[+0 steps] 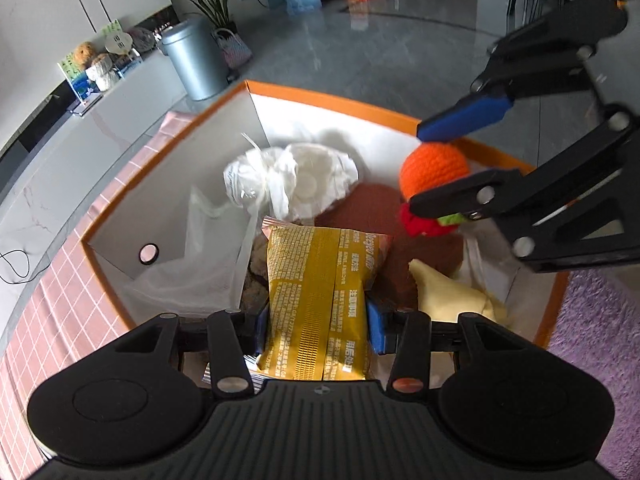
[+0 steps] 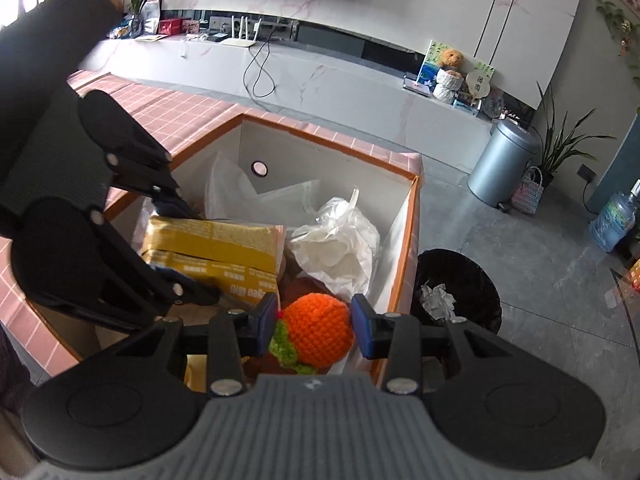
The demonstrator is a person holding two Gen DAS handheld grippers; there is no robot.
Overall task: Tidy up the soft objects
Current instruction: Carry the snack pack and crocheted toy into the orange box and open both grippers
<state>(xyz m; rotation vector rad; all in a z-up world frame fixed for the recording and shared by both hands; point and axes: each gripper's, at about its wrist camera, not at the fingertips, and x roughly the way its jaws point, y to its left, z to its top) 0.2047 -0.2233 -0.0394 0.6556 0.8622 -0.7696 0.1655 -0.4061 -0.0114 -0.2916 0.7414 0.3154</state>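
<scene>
Both tools hang over the orange-rimmed box (image 1: 312, 98). Left tool (image 1: 318, 330) is clamped half-wide on the yellow packet (image 1: 320, 280), long axis running straight ahead; right tool (image 2: 314, 326), narrower, pinches the orange crochet toy (image 2: 318, 330). Box floor lies directly below both.

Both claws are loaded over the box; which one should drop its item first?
Probably right: the right claw holds the crocheted orange over a bare brown patch, while the left claw's yellow packet hangs above other items.

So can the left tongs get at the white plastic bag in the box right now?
Probably not: the left tongs are shut on the yellow packet, which sits between them and the white plastic bag.
</scene>
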